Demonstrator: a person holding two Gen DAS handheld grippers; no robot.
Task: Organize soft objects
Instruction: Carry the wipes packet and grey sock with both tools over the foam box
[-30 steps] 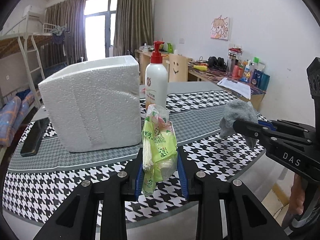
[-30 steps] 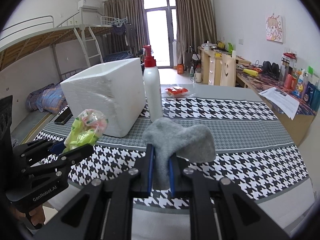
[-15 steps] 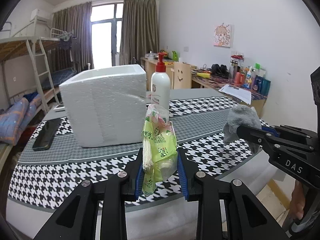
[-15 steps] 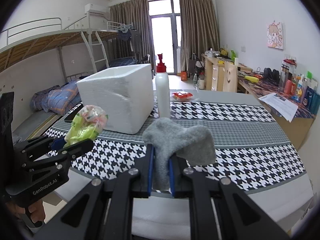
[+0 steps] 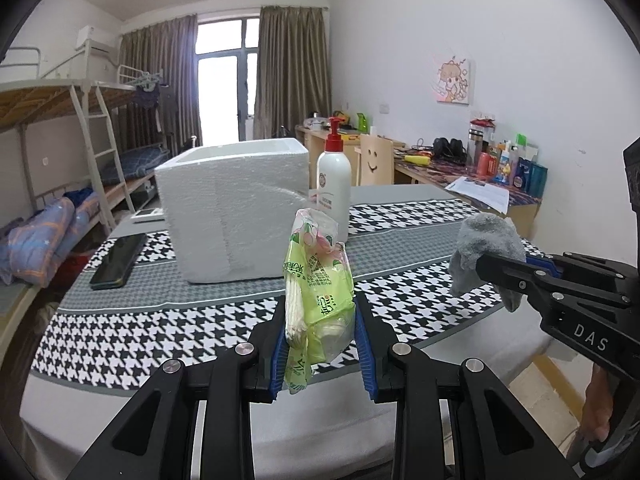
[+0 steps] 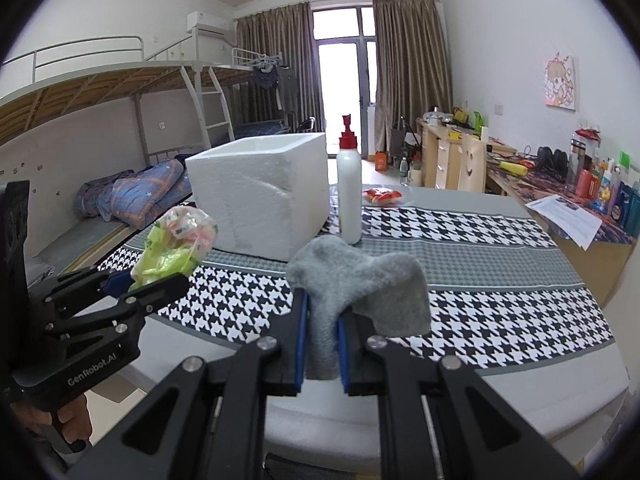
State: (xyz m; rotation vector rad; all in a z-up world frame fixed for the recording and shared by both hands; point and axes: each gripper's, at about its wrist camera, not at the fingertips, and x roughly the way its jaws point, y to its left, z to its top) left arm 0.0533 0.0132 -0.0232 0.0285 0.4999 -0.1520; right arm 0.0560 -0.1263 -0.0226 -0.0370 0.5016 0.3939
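Observation:
My left gripper (image 5: 320, 336) is shut on a green and pink plastic tissue pack (image 5: 318, 280) and holds it upright in the air near the table's front edge. It also shows in the right wrist view (image 6: 176, 240). My right gripper (image 6: 322, 344) is shut on a grey sock (image 6: 360, 280) that droops over the right finger. The sock also shows at the right of the left wrist view (image 5: 486, 246). A white foam box (image 5: 236, 208) with an open top stands on the table beyond both grippers.
A white pump bottle with a red cap (image 5: 334, 184) stands right of the box. A black phone (image 5: 118, 256) lies at the table's left. A red packet (image 6: 382, 195) lies at the far side. The houndstooth cloth (image 6: 500, 292) covers the table. Bunk bed left, cluttered desk right.
Both grippers have pulled back from the table and risen, each with its object. The box and bottle look smaller and farther away. Grips are unchanged.

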